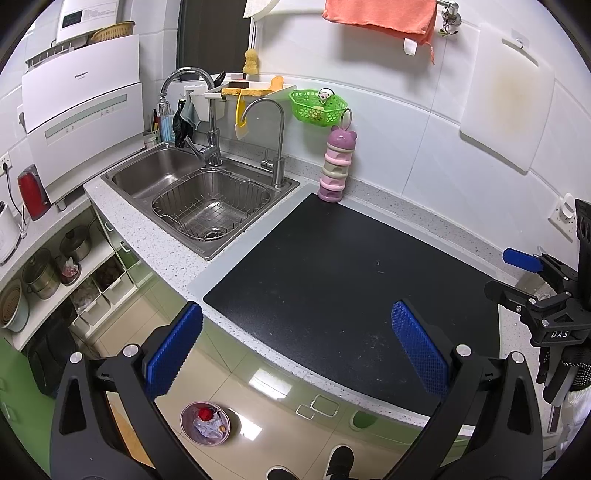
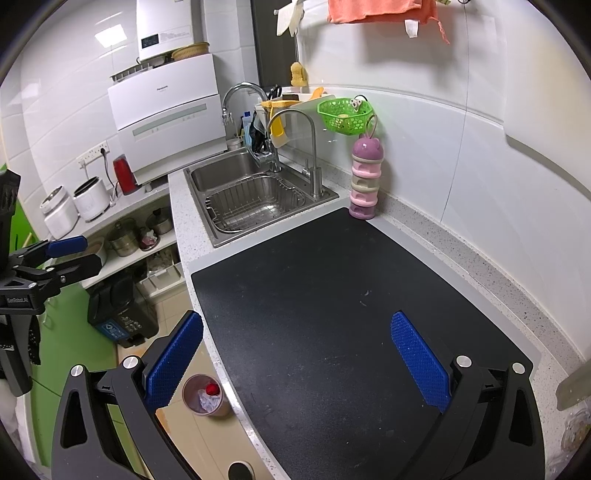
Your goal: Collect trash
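The bin [image 1: 205, 422] sits on the floor, low beside the mat's [image 1: 332, 280] near edge — easy to drop trash into. It stands upright, mouth up, with red and white trash inside. The left gripper [image 1: 295, 345] and right gripper [image 2: 295, 354] hang over the mat, fingers spread wide, holding nothing.

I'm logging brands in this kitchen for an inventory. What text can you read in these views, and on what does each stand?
"Panasonic": front of the white dishwasher, small.
"DAS": body of the right gripper.
"GenRobot.AI": body of the left gripper, small.
Water heater panel print: too small to read.
Dark floor bin label: unreadable.
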Tool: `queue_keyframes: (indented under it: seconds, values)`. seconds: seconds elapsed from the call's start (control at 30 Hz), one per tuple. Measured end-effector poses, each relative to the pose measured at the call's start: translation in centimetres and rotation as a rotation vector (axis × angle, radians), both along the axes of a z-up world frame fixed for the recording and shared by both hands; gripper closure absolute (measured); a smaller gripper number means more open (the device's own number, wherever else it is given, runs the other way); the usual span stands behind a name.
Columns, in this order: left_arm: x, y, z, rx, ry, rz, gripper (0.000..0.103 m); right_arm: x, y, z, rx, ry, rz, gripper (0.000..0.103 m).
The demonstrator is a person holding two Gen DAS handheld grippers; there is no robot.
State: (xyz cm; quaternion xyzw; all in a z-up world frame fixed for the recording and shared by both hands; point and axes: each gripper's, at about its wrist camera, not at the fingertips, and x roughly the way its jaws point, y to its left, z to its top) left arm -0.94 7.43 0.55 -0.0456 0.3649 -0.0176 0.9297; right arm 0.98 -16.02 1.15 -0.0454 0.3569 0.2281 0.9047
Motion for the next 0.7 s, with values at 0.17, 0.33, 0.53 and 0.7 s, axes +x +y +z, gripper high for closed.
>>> queue_keyframes:
  seconds: [0.17,0.33,0.53,0.7]
  values:
    - [0.0,0.1,-0.1,-0.002,0.001,-0.002,0.003,0.1,0.1,-0.4,-0.002,0.003,0.005,0.005]
    - [0.0,0.1,-0.2,-0.004,0.003,0.000,0.003,0.2,0.1,-0.5,-0.002,0.004,0.006,0.005]
    - [-0.1,0.6,-0.7,-0.015,0.016,0.008,0.003,0.1,0.2,-0.6,-0.002,0.006,0.007,0.005]
    - [0.1,0.9,-1.2,-0.025,0.050,0.016,0.003,0.0,0.2,-0.7,-0.001,0.004,0.006,0.005]
